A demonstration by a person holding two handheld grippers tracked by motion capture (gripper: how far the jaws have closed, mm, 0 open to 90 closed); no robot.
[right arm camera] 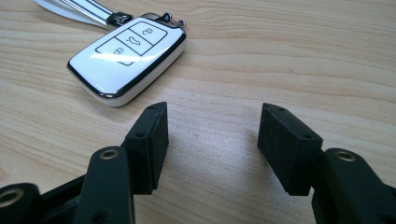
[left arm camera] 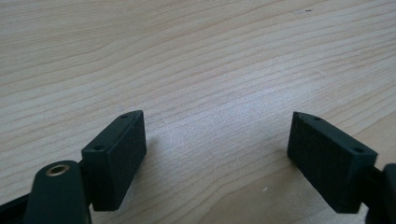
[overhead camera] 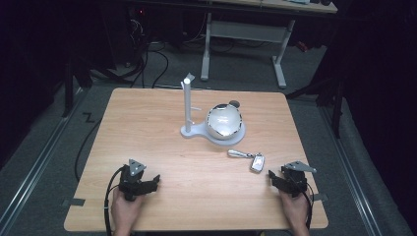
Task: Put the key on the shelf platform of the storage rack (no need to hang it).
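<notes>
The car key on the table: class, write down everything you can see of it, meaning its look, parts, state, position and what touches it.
The car key is a flat, rounded white fob with a shiny silver rim and three outlined buttons on its upper face. It looks like glossy plastic. A small ring at one end joins it to a silvery strap that stretches away to the left in the high view. It lies flat, face up, on the wooden table, near the right side, just ahead of the right gripper, whose open jaws do not touch it. Only the table touches it.
</notes>
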